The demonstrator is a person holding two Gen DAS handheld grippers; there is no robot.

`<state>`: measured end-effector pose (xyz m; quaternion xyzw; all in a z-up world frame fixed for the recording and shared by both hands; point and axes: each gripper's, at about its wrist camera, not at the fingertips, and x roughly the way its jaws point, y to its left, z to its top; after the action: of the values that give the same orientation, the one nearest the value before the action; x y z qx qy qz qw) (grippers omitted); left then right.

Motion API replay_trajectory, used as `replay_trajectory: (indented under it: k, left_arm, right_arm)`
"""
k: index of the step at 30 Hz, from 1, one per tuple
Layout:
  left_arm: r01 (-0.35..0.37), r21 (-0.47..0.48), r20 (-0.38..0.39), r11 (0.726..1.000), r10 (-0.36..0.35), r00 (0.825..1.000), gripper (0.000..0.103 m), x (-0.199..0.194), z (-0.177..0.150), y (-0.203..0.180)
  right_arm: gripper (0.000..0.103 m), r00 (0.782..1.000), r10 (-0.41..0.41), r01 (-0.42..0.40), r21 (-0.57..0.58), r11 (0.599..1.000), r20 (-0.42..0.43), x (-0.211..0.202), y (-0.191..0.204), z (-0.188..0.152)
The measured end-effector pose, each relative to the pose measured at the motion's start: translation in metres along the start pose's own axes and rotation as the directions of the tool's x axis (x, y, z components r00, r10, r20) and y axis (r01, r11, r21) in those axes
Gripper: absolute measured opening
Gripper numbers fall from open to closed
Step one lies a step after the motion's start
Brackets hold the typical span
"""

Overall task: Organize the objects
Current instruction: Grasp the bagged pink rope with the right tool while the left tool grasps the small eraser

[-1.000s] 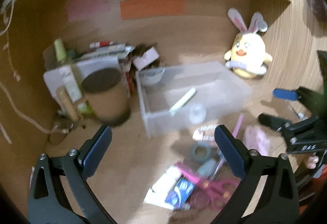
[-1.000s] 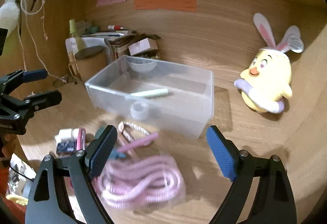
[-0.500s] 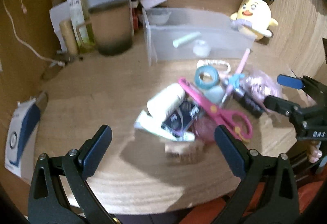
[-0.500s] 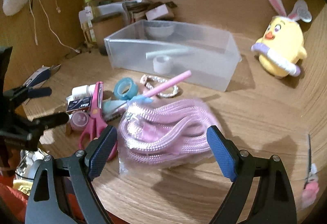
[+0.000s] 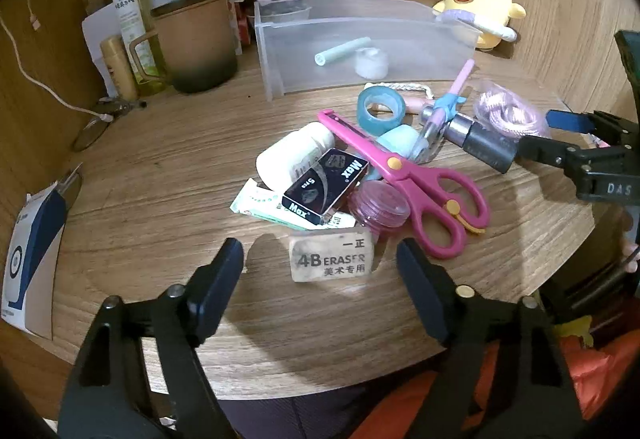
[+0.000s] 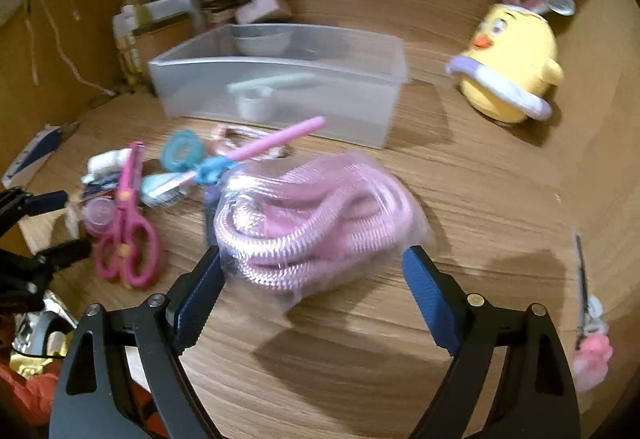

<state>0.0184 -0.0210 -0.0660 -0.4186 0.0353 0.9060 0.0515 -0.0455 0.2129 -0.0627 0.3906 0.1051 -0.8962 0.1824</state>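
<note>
A clear plastic bin (image 5: 360,39) (image 6: 280,79) stands at the back of the desk with a pale green stick and a white roll inside. In front lies a pile: pink scissors (image 5: 404,175), a black Max box (image 5: 324,185), a 4B eraser (image 5: 332,259), blue tape (image 5: 378,109), a white bottle (image 5: 294,155), a pink jar (image 5: 380,205). My left gripper (image 5: 320,271) is open, its fingers either side of the eraser. My right gripper (image 6: 312,271) is open around a bagged pink coiled cable (image 6: 316,215), not gripping it.
A yellow bunny-eared chick toy (image 5: 476,5) (image 6: 512,75) sits at the back right. A brown mug (image 5: 192,43), bottles and papers stand at the back left. A blue-white box (image 5: 32,255) lies at the left edge. The desk's front edge is close.
Both grippers have pulled back and tilted down from the bin toward the pile. The left now frames the eraser; the right has closed in on the bagged cable.
</note>
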Motion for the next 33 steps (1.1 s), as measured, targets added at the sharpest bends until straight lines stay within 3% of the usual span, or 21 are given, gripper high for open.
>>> replay_trajectory:
  k: [6, 8, 10, 13, 18, 25, 28, 31, 33]
  left_arm:
    - [0.015, -0.027, -0.001, 1.0, -0.015, 1.0, 0.058, 0.002, 0.0, 0.007]
    - [0.023, -0.032, 0.003, 0.999, -0.023, 1.0, 0.046, 0.001, 0.0, 0.009]
    - [0.042, -0.035, 0.005, 0.999, -0.042, 0.999, 0.04, 0.0, 0.0, 0.009]
    - [0.055, -0.039, 0.008, 0.998, -0.054, 0.998, 0.04, 0.001, 0.001, 0.011]
    - [0.042, -0.038, 0.024, 0.998, -0.041, 0.999, 0.04, -0.005, -0.002, 0.011]
    - [0.035, -0.048, 0.097, 0.998, -0.031, 0.995, 0.04, -0.025, 0.002, 0.015]
    - [0.043, -0.05, 0.13, 0.998, -0.037, 0.991, 0.04, -0.033, 0.009, 0.016]
    - [0.053, -0.042, 0.157, 0.998, -0.046, 0.987, 0.04, -0.037, 0.017, 0.016]
    - [0.053, -0.033, 0.173, 0.998, -0.047, 0.984, 0.04, -0.039, 0.024, 0.015]
  right_arm:
    - [0.086, 0.997, -0.062, 0.066, 0.079, 0.995, -0.044, 0.004, -0.034, -0.011]
    - [0.087, 0.999, -0.038, 0.042, 0.12, 0.992, -0.037, -0.001, -0.044, -0.011]
    - [0.088, 1.0, 0.003, -0.001, 0.158, 0.987, -0.011, -0.008, -0.049, -0.009]
    - [0.088, 0.999, 0.036, -0.037, 0.197, 0.98, 0.009, -0.008, -0.049, 0.004]
    - [0.092, 0.998, 0.033, -0.017, 0.271, 0.962, -0.055, 0.024, -0.045, 0.03]
    - [0.094, 0.982, -0.079, 0.123, 0.269, 0.955, -0.17, 0.065, -0.037, 0.051]
    - [0.094, 0.981, -0.051, 0.109, 0.311, 0.944, -0.188, 0.071, -0.045, 0.047]
    - [0.088, 0.982, -0.053, 0.108, 0.308, 0.945, -0.181, 0.065, -0.053, 0.041]
    - [0.07, 0.982, -0.07, 0.12, 0.289, 0.95, -0.178, 0.062, -0.056, 0.039]
